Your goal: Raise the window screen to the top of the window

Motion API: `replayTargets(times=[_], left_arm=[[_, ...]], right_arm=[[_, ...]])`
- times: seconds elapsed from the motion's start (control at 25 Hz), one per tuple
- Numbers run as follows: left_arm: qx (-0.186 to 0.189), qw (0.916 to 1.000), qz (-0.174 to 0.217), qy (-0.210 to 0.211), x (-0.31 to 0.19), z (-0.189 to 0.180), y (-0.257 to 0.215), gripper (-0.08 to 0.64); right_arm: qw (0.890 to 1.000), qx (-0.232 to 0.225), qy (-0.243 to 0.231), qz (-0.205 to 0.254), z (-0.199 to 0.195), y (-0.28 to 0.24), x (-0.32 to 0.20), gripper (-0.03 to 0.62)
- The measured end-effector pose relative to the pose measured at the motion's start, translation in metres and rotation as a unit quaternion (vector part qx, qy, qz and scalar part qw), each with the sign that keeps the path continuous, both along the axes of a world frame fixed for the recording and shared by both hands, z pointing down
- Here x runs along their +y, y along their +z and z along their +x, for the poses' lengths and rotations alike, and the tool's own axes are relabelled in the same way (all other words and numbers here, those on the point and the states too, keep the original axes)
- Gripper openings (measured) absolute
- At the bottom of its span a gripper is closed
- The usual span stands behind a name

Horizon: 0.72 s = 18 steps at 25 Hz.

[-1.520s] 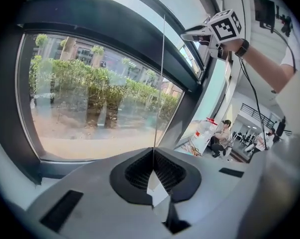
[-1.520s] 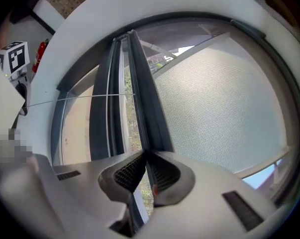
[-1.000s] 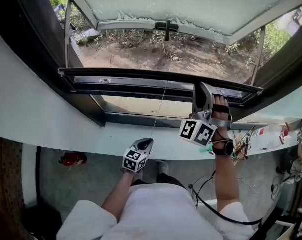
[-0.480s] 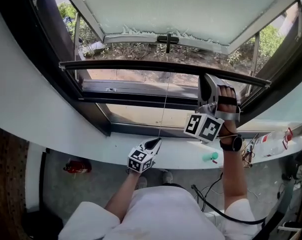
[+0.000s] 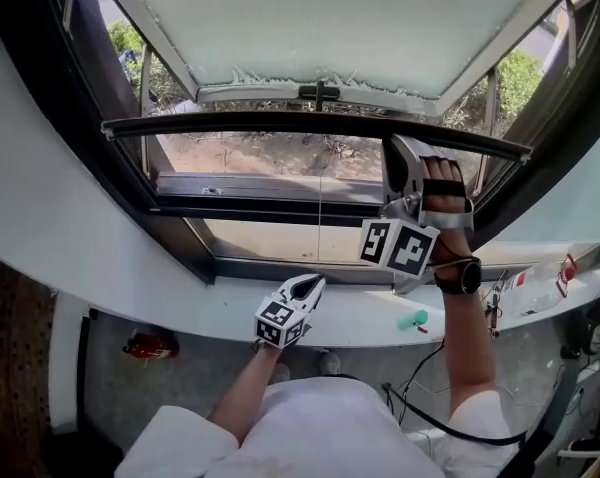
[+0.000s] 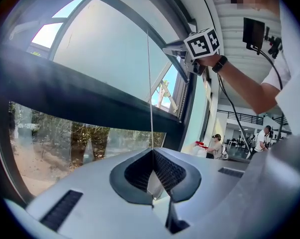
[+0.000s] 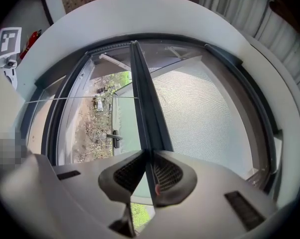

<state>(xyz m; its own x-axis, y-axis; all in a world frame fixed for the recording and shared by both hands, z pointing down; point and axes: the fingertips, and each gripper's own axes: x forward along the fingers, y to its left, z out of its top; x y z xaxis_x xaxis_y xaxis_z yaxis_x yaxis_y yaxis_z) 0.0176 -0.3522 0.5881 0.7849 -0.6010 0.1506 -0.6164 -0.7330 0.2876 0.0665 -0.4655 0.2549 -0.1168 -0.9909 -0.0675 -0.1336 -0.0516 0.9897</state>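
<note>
Lifting step in hand: right hand-held gripper (image 5: 399, 155) is clamped on the screen's dark bar (image 5: 230, 125), which lies across the middle of the window opening, short of the top (mesh (image 7: 209, 108) shows beside it in the right gripper view). Left hand-held gripper (image 5: 312, 283), lower down by the sill (image 5: 180, 297), has its jaws pressed together on the thin cord (image 5: 320, 217) running up to the bar. Next move, by my judgement: carry the bar level up to the top frame without the cord slipping.

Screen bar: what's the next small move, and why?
Probably raise the right gripper a little higher. It is shut on the screen bar, uncovered window opening shows above that bar, and the left gripper pinches the cord.
</note>
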Motion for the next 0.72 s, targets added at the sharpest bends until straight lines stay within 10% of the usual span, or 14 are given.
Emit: replayTargets(times=[0.72], left_arm=[[0.039, 0.9974, 0.059, -0.012, -0.025, -0.006, -0.075, -0.002]], right_arm=[[0.998, -0.010, -0.004, 0.069, -0.001, -0.080, -0.002, 0.025]])
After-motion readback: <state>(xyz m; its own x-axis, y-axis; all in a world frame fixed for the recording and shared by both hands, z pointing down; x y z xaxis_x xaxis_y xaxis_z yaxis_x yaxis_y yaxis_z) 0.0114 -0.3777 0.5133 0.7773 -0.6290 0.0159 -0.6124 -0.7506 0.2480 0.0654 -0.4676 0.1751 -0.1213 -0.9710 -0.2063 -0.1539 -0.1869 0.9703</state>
